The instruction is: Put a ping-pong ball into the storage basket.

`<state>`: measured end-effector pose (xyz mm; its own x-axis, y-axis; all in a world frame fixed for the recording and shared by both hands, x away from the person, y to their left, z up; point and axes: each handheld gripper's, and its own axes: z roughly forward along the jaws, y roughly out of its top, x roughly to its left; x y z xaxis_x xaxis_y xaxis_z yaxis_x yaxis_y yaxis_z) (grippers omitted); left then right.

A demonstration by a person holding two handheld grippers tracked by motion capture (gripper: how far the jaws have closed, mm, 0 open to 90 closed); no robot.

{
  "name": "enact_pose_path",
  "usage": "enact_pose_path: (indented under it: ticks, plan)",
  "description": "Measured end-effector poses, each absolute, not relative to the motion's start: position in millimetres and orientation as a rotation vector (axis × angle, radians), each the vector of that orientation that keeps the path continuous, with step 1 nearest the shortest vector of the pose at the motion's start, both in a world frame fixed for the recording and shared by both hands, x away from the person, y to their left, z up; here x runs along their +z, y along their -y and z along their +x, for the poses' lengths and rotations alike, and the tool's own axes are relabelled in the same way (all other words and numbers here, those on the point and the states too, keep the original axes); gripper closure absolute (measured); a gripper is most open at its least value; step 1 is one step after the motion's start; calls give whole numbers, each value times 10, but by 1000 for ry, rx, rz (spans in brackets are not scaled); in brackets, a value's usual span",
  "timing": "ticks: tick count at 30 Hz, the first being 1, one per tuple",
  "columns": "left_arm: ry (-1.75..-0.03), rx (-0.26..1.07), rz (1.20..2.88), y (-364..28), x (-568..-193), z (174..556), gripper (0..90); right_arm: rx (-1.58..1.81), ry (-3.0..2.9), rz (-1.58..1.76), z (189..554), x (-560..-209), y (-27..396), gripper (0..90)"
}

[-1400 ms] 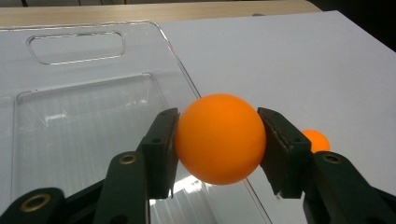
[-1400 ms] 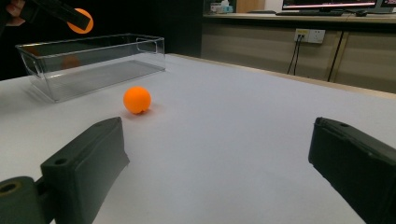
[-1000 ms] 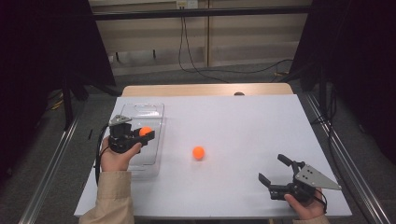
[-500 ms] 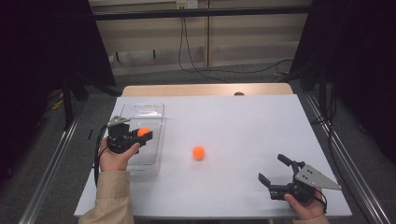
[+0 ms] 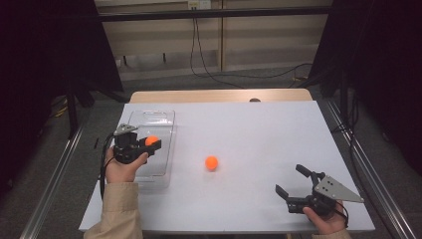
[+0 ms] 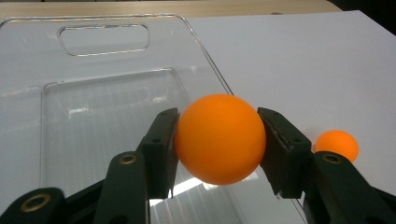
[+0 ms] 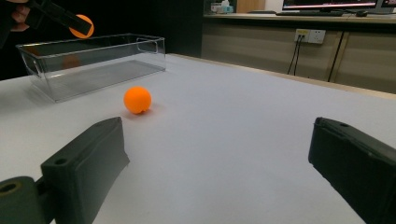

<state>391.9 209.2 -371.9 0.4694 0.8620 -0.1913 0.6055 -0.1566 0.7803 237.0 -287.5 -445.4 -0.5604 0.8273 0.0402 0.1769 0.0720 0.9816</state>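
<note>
Holding an orange ball clamped between its pads, the left tongs hover over the clear bin, which sits at about nine o'clock on the white tabletop. In the left gripper view the ball hangs above the bin's near right wall, the bare floor of the bin beyond it at eleven o'clock. The step in hand looks like the drop: the next move calls for bringing the ball fully inside the walls, then letting the jaws part so it falls in and does not bounce out. A second ball lies loose near the tabletop's centre, well apart from the bin. At five o'clock the right tongs rest low with jaws wide apart, nothing between them, pointing toward that loose ball, probably the next pickup.
</note>
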Motion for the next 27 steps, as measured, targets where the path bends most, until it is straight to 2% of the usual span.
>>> enact_pose_path:
  ticks: [27]
  plan:
    - [-1270,396,1873,-2140,-3792,3945,508,1527,-1799,992,2372,-4451,2884,35]
